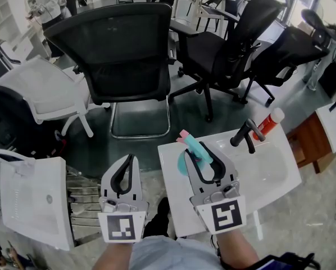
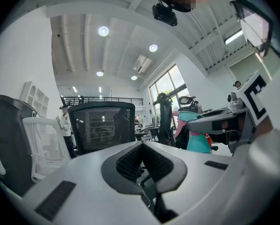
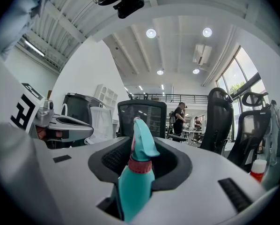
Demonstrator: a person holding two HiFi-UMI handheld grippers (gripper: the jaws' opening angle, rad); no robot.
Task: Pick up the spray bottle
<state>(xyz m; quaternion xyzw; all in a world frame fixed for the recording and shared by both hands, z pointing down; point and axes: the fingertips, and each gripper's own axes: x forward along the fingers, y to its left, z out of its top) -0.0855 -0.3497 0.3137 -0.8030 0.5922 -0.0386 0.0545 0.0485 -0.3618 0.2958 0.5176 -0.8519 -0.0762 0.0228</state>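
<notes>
A teal spray bottle point(image 1: 197, 149) with a pink trigger stands upright between the jaws of my right gripper point(image 1: 200, 154), which is shut on its body over the left part of the white washbasin point(image 1: 269, 176). In the right gripper view the spray bottle point(image 3: 135, 182) fills the gap of the right gripper point(image 3: 142, 143), its nozzle pointing away. My left gripper point(image 1: 128, 158) hangs beside it to the left, shut and holding nothing. The left gripper point(image 2: 142, 147) shows its tips together in its own view, and the spray bottle point(image 2: 198, 136) appears at the right there.
A black faucet point(image 1: 246, 135) and a red bottle with a white cap point(image 1: 271, 121) stand at the basin's back. A black mesh chair point(image 1: 123, 55) is straight ahead, with a white chair point(image 1: 39, 89) to its left. Another white basin point(image 1: 33, 201) lies at the left.
</notes>
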